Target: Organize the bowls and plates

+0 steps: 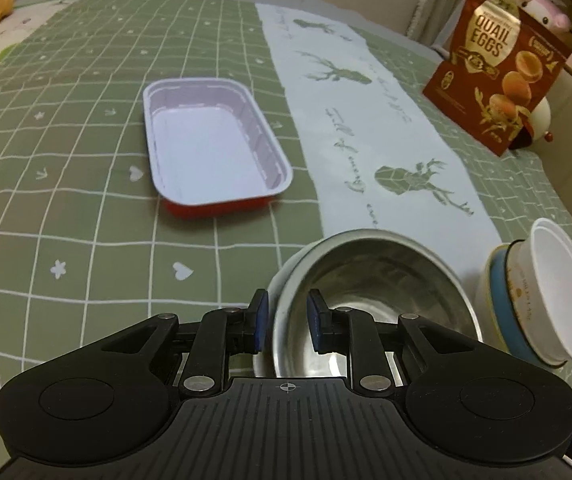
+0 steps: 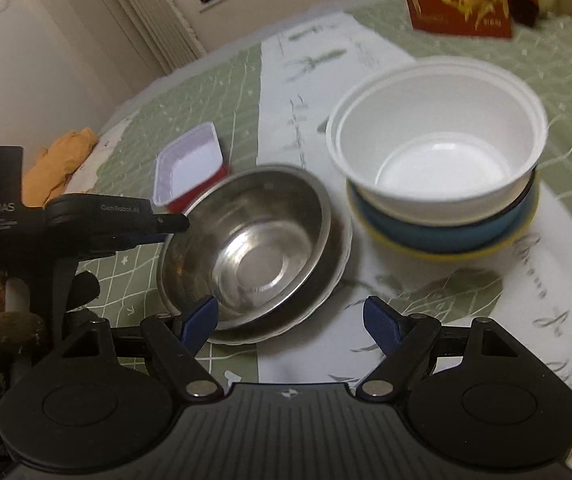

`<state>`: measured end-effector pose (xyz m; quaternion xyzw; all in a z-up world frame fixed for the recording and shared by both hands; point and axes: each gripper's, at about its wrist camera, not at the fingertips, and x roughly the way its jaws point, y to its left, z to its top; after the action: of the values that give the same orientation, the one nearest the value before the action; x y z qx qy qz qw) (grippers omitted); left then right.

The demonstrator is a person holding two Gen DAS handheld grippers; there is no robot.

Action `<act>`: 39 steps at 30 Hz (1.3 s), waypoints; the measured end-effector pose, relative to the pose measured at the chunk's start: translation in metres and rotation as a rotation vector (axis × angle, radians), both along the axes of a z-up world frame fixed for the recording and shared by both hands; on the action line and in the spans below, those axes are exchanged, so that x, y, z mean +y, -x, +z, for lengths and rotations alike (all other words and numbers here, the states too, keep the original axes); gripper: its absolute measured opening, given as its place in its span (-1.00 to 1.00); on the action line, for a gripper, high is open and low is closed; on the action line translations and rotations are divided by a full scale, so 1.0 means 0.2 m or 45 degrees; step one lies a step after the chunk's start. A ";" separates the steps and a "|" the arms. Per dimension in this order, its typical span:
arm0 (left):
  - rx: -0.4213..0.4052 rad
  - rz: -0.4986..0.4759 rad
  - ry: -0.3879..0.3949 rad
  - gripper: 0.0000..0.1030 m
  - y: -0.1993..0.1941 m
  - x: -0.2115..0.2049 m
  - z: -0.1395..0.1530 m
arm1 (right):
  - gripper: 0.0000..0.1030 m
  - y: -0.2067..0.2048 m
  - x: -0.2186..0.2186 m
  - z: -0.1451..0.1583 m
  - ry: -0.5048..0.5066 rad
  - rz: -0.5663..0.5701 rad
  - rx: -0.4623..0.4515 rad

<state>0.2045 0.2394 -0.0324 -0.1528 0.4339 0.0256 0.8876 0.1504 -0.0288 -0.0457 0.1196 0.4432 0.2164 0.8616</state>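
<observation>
A steel bowl (image 1: 374, 300) sits in a white plate (image 1: 281, 280) near the table's front edge. My left gripper (image 1: 286, 320) straddles the bowl's near rim, one pad inside and one outside, jaws narrowly apart around it. In the right wrist view the steel bowl (image 2: 253, 248) rests on the white plate (image 2: 326, 296), and the left gripper (image 2: 173, 222) reaches its left rim. To the right a white bowl (image 2: 438, 148) is stacked in a blue bowl (image 2: 446, 232) on a yellow plate (image 2: 486, 252). My right gripper (image 2: 290, 320) is open and empty, just in front of the plate.
A red tray with a white inside (image 1: 209, 148) lies further back on the green checked tablecloth (image 1: 65, 160). A quail-eggs box (image 1: 498, 72) stands at the back right. An orange cloth (image 2: 61, 160) lies at the left. The bowl stack (image 1: 542, 292) is near the table's right edge.
</observation>
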 end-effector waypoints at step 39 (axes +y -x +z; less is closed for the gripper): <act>0.048 0.130 0.202 -0.48 0.01 0.19 -0.09 | 0.63 -0.22 0.25 -0.15 0.115 0.086 -0.033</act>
<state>0.2035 0.2774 -0.0500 -0.2440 0.4428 0.0393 0.8619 0.1935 0.0216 -0.0749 0.0628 0.4451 0.2266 0.8641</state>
